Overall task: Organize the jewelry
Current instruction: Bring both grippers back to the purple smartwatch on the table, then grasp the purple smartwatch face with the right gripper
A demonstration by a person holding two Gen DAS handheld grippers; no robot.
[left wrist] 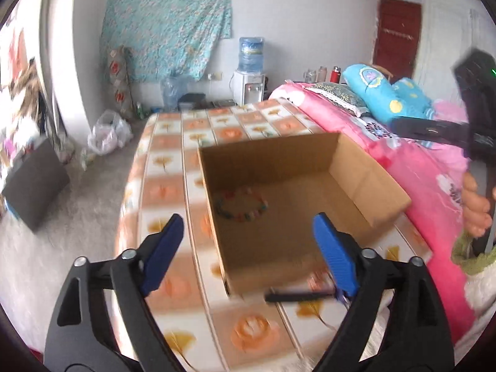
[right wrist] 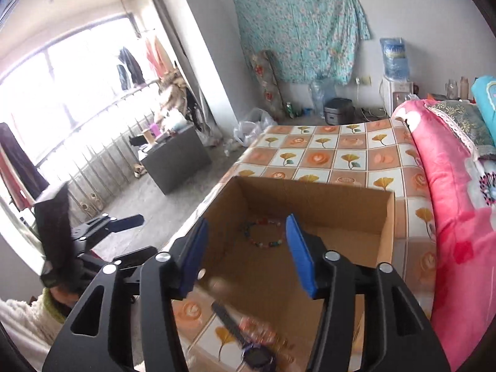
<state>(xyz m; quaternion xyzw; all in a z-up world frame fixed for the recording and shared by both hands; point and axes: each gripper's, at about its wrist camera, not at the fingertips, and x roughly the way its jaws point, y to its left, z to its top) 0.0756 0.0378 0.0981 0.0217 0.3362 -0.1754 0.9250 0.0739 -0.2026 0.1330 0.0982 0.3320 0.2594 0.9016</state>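
An open cardboard box (left wrist: 369,179) (right wrist: 341,207) sits on the tiled-pattern table. A multicoloured bead bracelet (left wrist: 241,204) (right wrist: 263,232) lies on the box floor. My left gripper (left wrist: 246,241) is open and empty, above the box's near left wall. My right gripper (right wrist: 245,254) is open and empty, over the box's near edge. A wristwatch with a dark strap and purple case (right wrist: 248,344) lies on the table in front of the box; its strap shows in the left wrist view (left wrist: 297,297). More small jewelry (right wrist: 263,331) lies by the watch, blurred.
A pink floral quilt (left wrist: 427,167) (right wrist: 458,217) with blue pillows (left wrist: 381,93) borders the table's right side. The table's left edge drops to a grey floor with a dark low table (right wrist: 176,158) and plastic bags (left wrist: 108,133). A water dispenser (left wrist: 249,80) stands at the far wall.
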